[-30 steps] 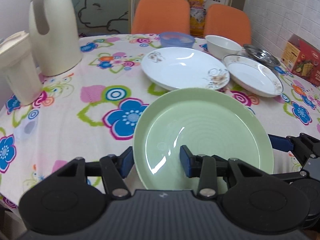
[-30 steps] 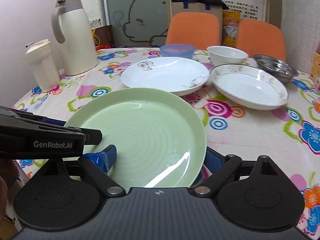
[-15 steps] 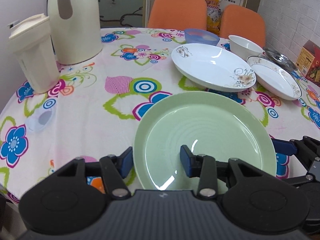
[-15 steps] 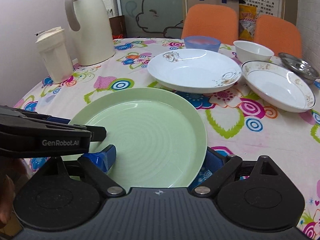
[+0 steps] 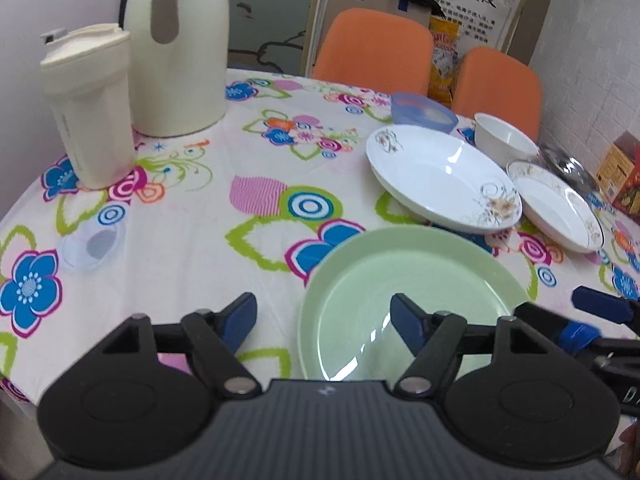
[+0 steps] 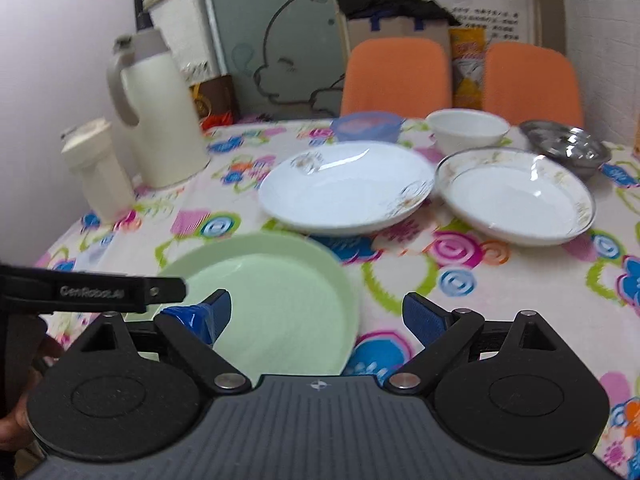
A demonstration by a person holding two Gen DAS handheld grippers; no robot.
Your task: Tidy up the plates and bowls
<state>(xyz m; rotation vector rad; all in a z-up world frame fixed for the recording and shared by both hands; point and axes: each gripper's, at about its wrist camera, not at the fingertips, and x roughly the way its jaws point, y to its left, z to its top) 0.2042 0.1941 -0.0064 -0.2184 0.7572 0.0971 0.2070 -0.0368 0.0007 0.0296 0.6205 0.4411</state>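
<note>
**Ana:** Flowered cloth covers the round worktop [image 5: 192, 200], and the green plate [image 5: 408, 292] lies flat on it at the near edge; that is the thing in hand, I'd say.

**Ben:** Is anything gripping it?

**Ana:** No; the left tongs [image 5: 324, 320] stand wide apart, one pad out over the cloth and the other above the plate's well, with the plate's left rim between them; the right tongs [image 6: 316, 314] are also spread, straddling the plate's right rim, one pad above the green and the other clear of it over the cloth; neither pair pinches anything.

**Ben:** So which step is this?

**Ana:** My reading is that the green plate is set down as the base of a pile, both tongs free of it; nothing is stacked on it yet.

**Ben:** And beyond it?

**Ana:** Just behind sits the large white plate [image 6: 346, 186] with a floral print; to its right the gold-rimmed plate [image 6: 516, 196], the two nearly touching; farther back a blue bowl [image 6: 366, 125], a white bowl [image 6: 466, 130] and a steel dish [image 6: 566, 146]; off to the left, a cream flask [image 5: 180, 40] and a lidded jug [image 5: 90, 104].

**Ben:** What does the next move call for?

**Ana:** Probably reaching forward for the large white plate; its shallow rim wants a firm pinch from each side, then a level carry back onto the green one; glazed china may slip if tilted.
</note>
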